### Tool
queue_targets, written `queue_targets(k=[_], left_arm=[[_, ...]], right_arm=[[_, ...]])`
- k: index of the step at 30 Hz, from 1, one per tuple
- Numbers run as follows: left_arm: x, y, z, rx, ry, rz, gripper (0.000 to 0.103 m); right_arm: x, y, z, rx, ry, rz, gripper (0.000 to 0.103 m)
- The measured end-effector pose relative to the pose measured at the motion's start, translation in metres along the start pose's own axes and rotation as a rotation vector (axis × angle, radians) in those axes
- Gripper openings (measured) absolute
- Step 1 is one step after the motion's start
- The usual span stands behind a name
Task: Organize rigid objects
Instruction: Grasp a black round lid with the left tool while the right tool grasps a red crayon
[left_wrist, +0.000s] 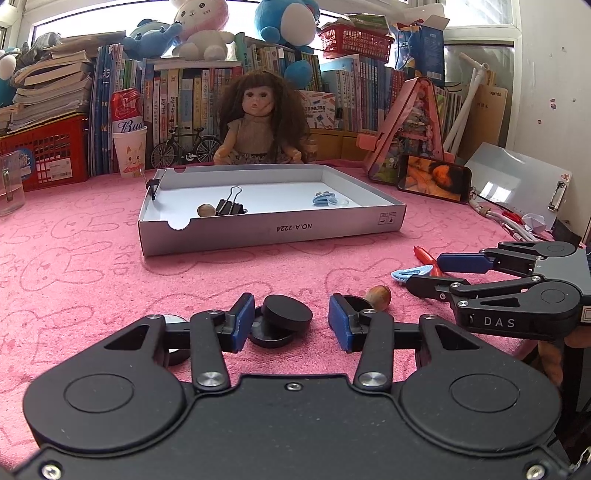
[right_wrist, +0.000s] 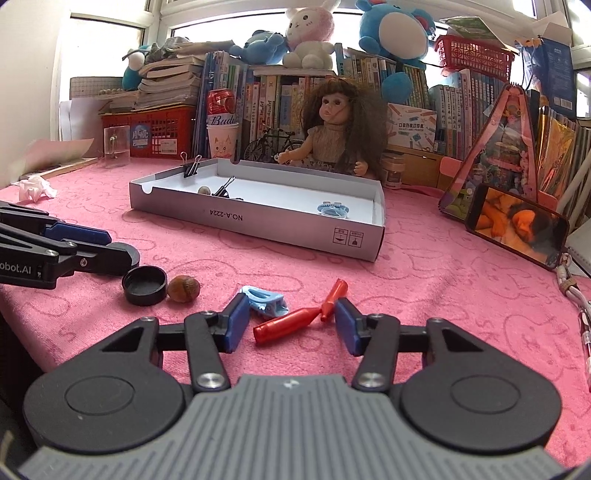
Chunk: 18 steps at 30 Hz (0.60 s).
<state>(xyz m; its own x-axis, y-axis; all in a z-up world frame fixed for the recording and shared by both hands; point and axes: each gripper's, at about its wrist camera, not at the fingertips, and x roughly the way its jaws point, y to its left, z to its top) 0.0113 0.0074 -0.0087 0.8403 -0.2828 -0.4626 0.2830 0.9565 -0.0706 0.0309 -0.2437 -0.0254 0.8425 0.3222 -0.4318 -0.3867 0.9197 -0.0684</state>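
Left gripper (left_wrist: 291, 321) part-open around two stacked matte black round caps (left_wrist: 280, 321), pad contact unclear, right gripper (right_wrist: 291, 321) part-open astride red plastic crayon-shaped pieces (right_wrist: 295, 319) on pink terry cloth (right_wrist: 424, 280), grip unclear, white cardboard tray (right_wrist: 295, 229) beyond, two hazelnuts: one in tray (left_wrist: 206, 210), one on cloth (left_wrist: 378, 297).

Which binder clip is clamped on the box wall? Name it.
The clip at the box's far left corner; it grips the wall upright, while the other clip lies on the floor inside.

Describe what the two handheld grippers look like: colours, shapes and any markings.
Both are black linkage grippers with blue finger pads, silver pivot screws and two round black discs on the body. The left gripper has a smooth black housing; the right gripper has a ribbed grey housing, with "DAS" lettering on its side in the left wrist view.
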Motion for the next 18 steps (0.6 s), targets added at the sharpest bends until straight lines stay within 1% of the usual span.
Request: queue_targets(k=[7,9,10,18], left_arm=[[0.001,0.002,0.000,-0.009,-0.002,0.002,0.043],[0.001,0.003,0.000,-0.013,-0.002,0.004,0.043],[0.001,0.003,0.001,-0.016,-0.003,0.005,0.043],[0.001,0.003,0.001,-0.018,-0.006,0.001,0.041]], right_arm=[[0.003,0.006,0.001,0.009,-0.003,0.005,0.058],[0.001,0.005,0.000,0.017,-0.002,-0.005,0.067],[-0.001,0.003,0.000,0.022,0.000,-0.008,0.069],[-0.012,-0.005,-0.007,0.048,0.005,-0.054,0.070]])
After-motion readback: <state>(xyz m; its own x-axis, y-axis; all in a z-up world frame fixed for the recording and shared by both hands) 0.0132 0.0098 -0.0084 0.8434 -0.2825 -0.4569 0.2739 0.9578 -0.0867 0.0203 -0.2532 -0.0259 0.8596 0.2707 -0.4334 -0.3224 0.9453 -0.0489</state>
